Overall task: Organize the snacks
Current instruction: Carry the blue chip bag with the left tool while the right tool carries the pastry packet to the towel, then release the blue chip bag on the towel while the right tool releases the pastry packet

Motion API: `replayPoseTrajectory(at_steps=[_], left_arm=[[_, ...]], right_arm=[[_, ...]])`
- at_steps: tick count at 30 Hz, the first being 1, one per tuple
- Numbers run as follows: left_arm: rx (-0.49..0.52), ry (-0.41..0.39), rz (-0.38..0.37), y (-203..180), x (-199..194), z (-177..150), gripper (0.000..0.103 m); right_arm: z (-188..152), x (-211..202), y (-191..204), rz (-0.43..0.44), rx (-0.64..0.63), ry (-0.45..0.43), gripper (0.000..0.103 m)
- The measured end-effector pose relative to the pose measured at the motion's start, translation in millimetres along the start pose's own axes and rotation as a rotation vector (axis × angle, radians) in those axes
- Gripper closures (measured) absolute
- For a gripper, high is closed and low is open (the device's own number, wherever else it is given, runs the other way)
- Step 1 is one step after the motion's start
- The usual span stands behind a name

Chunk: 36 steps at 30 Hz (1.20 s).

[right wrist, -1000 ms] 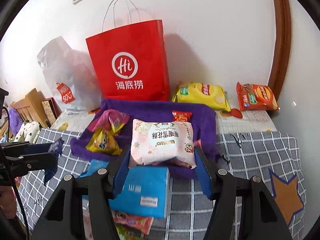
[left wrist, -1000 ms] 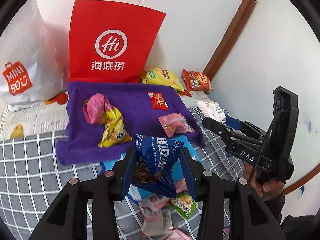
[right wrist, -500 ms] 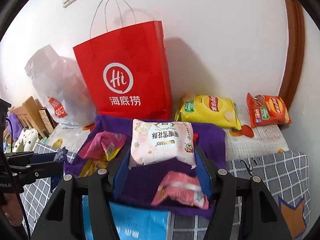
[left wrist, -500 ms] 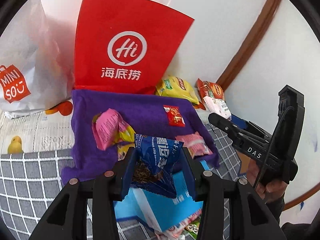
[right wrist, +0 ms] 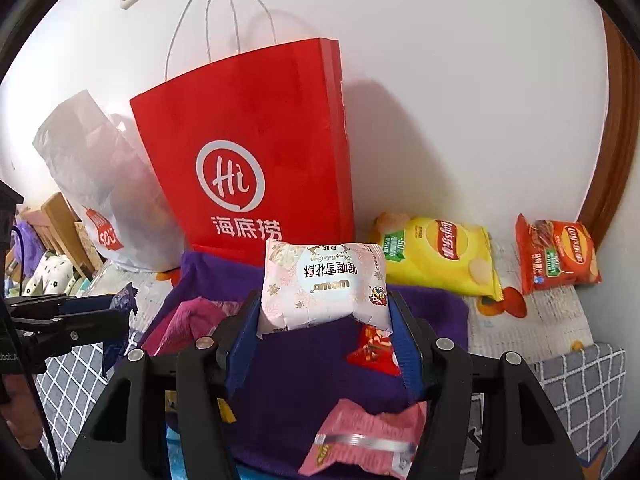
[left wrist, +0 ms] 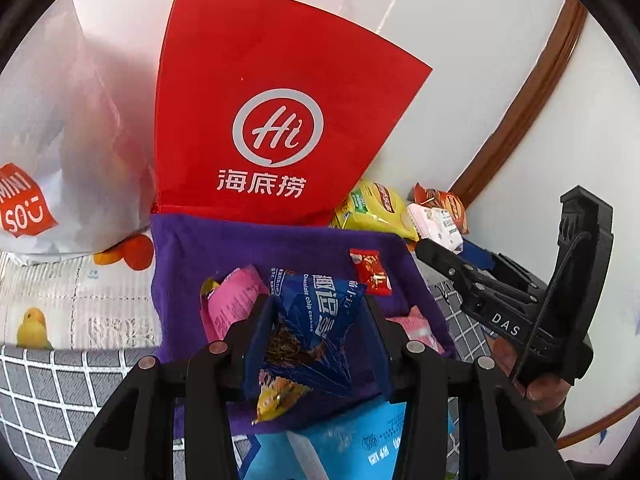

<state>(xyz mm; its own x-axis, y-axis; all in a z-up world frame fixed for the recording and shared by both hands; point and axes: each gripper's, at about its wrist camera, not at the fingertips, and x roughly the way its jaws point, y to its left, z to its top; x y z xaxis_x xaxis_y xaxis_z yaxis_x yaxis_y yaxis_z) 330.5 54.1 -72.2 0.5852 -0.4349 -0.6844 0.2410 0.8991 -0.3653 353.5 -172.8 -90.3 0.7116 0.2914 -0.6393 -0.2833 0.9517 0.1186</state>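
My left tool is clamped on a crinkled dark-blue cookie packet; my right tool grips a pale pink puffy foil pouch. Both hang over the purple felt cloth, where a small red sachet and a pink wrapper lie. A red paper carrier bag stands just behind. Only the right view shows the yellow crisp bag and orange crisp bag whole.
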Motion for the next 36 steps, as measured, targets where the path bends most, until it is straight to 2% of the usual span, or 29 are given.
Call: replayPoseTrajectory(at_steps=[14, 17, 25, 36], left_arm=[[-0.081, 0.049, 0.003, 20, 37, -3, 0.061], [-0.083, 0.08, 0.01, 22, 46, -4, 0.061], [-0.055, 0.111, 0.014, 14, 55, -8, 0.061], [-0.071, 0.141, 0.021, 15, 60, -8, 0.061]], right_arm=[[-17, 33, -12, 0.008, -0.06, 0.128, 0.042], [-19, 40, -13, 0.001, -0.054, 0.144, 0.042], [-26, 51, -8, -0.015, -0.079, 0.168, 0.042], [-30, 59, -9, -0.031, -0.084, 0.195, 0.042]])
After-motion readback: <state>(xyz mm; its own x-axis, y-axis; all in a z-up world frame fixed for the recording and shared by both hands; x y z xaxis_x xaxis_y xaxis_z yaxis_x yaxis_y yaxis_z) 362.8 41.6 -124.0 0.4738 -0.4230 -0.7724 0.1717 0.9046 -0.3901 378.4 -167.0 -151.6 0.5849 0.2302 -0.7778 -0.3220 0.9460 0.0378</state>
